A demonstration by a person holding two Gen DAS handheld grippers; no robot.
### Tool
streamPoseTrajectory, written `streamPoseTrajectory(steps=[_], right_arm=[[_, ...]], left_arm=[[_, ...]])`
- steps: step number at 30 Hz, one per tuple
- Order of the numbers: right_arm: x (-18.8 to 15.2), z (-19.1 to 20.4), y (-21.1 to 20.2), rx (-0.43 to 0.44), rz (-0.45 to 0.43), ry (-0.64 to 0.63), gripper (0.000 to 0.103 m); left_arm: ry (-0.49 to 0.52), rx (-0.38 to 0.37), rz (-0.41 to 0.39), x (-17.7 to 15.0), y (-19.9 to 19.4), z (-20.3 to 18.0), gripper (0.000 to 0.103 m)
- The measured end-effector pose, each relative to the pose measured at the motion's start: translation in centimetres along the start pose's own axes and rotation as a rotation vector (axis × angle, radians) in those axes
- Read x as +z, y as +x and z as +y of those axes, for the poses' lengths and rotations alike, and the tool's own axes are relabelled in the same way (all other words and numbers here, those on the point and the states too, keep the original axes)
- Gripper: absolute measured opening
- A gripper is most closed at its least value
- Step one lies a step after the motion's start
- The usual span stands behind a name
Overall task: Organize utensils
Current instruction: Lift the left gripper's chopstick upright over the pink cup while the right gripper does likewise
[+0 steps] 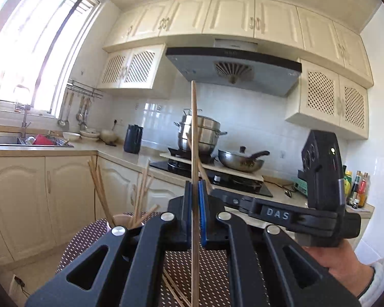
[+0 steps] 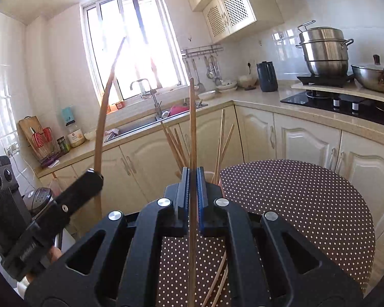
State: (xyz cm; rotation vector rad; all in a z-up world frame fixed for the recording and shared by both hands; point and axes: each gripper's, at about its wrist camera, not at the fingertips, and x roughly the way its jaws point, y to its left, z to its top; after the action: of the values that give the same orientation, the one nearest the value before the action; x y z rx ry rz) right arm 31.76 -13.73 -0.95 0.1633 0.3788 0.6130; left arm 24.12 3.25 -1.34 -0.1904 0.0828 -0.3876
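My left gripper (image 1: 194, 187) is shut on a wooden chopstick (image 1: 194, 128) that stands upright between its blue pads. My right gripper (image 2: 193, 172) is shut on a second upright chopstick (image 2: 192, 128). Each gripper also shows in the other's view: the right gripper (image 1: 215, 192) comes in from the right, and the left gripper (image 2: 92, 173) comes in from the left with its chopstick (image 2: 107, 97). Just beyond both grippers, a pinkish cup (image 1: 120, 219) on the dotted table holds several chopsticks (image 2: 175, 143). Loose chopsticks (image 2: 217, 276) lie on the cloth under the grippers.
The round table has a brown polka-dot cloth (image 2: 294, 204). Cream cabinets and a counter run behind it, with a sink (image 2: 140, 125), a dark kettle (image 2: 267, 76), a steamer pot (image 2: 322, 48) and a wok (image 2: 373, 76) on the stove. A person's hand (image 1: 340, 261) grips the right handle.
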Motion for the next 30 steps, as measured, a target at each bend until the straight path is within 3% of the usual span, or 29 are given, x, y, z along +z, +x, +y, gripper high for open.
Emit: streamPoseTrajectory(steps=[16, 30], right_arm=[[2.3, -1.8, 8.1, 0.038, -0.16, -0.042, 0.006], [2.4, -3.3, 15.2, 0.07, -0.284, -0.055, 0.006]], left_arm=[[-0.079, 0.099, -0.082, 0.6, 7.2, 8.5, 0.005], [-0.072, 0.167, -0.098, -1.4, 15.1, 12.3, 0.005]])
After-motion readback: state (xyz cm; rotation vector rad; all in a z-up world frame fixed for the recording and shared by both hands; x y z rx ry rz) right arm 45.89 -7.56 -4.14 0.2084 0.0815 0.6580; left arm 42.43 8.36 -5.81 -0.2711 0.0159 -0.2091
